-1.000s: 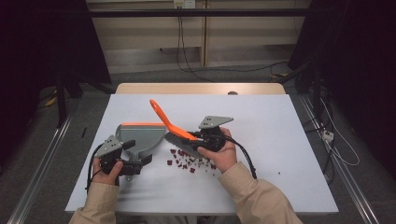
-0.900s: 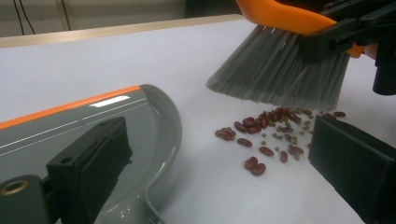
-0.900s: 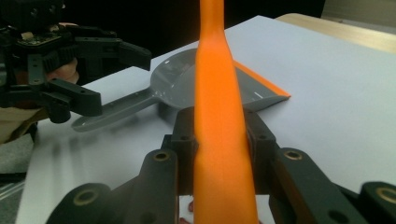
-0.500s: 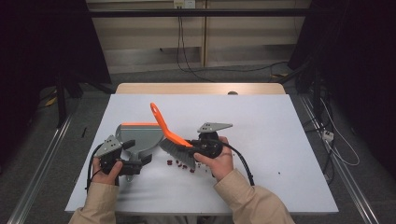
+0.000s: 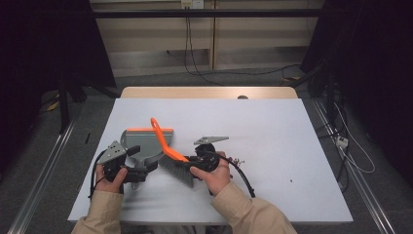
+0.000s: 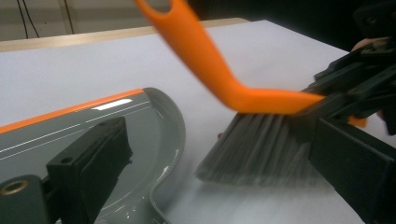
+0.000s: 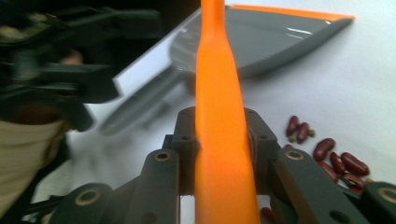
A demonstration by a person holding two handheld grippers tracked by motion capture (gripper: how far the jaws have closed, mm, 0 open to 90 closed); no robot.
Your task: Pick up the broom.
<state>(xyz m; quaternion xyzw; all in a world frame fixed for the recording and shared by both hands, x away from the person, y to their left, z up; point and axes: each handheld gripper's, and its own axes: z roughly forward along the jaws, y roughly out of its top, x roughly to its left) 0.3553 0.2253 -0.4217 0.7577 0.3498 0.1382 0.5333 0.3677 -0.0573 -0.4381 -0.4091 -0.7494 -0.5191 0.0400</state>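
A brush [image 5: 163,139] with an orange handle and grey bristles is held by my right gripper [image 5: 192,163], whose jaws press on the handle's sides [image 7: 219,70]. The bristles [image 6: 261,149] touch the table just right of the grey dustpan [image 5: 141,139] with its orange lip. My left gripper [image 5: 141,170] sits at the pan's rear; its jaws [image 6: 222,140] stand wide apart, one over the pan [image 6: 70,130], with the pan's handle running in between them. Red beans [image 7: 336,158] lie beside the right gripper [image 7: 219,126], and a few beans [image 5: 237,161] lie past the right hand.
The white table [image 5: 272,126] stretches to the right and back. A wooden strip [image 5: 209,92] runs along its far edge. A cable [image 5: 243,178] trails from the right gripper toward the near edge.
My right gripper has carried the brush left and down, so the bristles now stand close to the dustpan, over the spot where the beans lay. The left gripper and the pan have not moved.
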